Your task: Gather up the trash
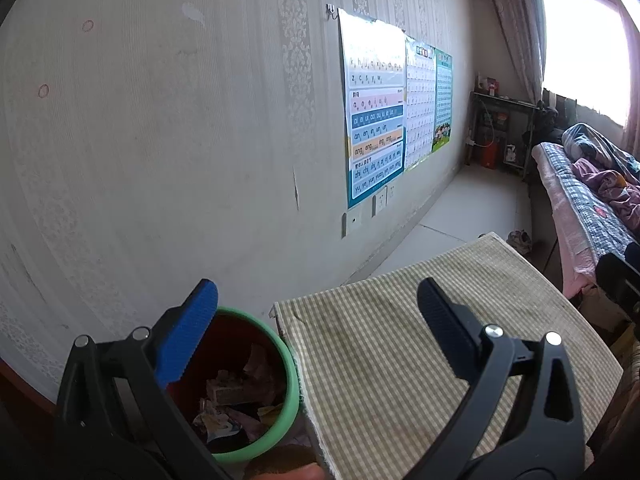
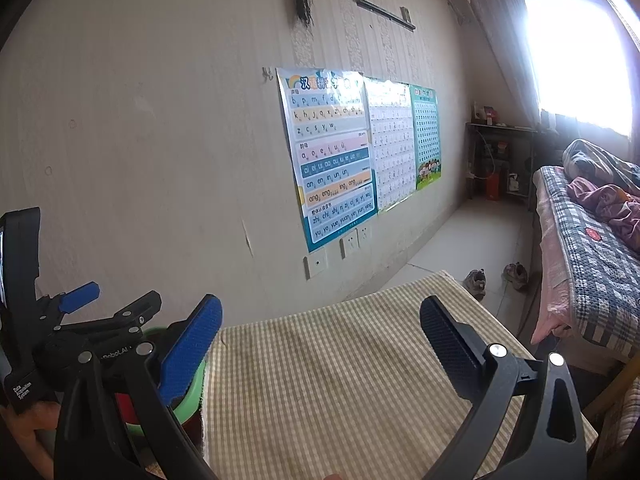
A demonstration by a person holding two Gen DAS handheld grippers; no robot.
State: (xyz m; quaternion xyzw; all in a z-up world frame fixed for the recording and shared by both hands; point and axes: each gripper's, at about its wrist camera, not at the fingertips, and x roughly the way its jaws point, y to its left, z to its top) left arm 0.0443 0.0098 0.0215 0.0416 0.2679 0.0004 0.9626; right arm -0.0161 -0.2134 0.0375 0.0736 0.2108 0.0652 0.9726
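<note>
A red bin with a green rim [image 1: 289, 380] stands on the floor left of the table, with crumpled paper and wrappers [image 1: 236, 396] inside. My left gripper [image 1: 316, 300] is open and empty, its blue finger [image 1: 188, 340] over the bin and its black finger [image 1: 444, 324] over the table. My right gripper [image 2: 320, 312] is open and empty above the table. The left gripper [image 2: 104, 308] shows at the left of the right wrist view, above the bin's rim [image 2: 192, 396]. The checked tablecloth [image 2: 340, 380] shows no trash on it.
A wall with three learning posters [image 1: 376, 120] runs along the left. A bed with quilts [image 1: 592, 200] is at the right. Shoes [image 2: 476, 280] lie on the tiled floor beyond the table. A shelf with a red canister [image 1: 490, 152] stands by the bright window.
</note>
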